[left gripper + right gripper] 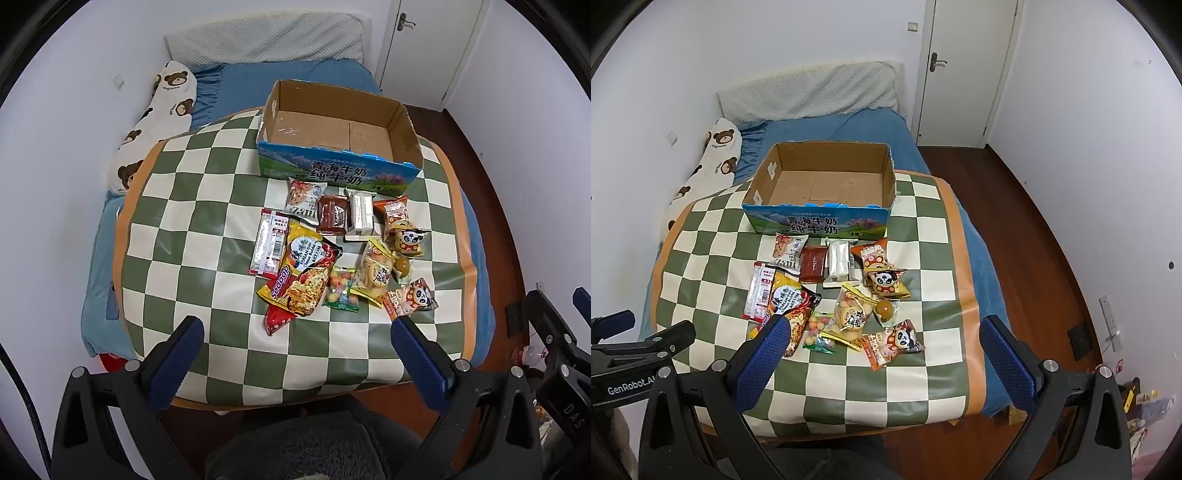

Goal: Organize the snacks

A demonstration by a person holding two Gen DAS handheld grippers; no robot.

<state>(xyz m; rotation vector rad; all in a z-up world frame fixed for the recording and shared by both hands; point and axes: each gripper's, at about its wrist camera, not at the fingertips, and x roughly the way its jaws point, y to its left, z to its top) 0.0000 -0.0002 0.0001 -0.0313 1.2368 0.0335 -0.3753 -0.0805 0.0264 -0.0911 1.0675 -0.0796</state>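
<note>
Snacks [325, 254] lay in a loose heap on the checked cloth [207, 229], just in front of the box [332, 173], which stood open-topped at the cloth's far edge. Left gripper [295, 332] hung above the cloth's near edge, jaws fully spread, nothing between them. Right gripper [882, 332] likewise: wide apart, empty, clear of the snacks.
</note>
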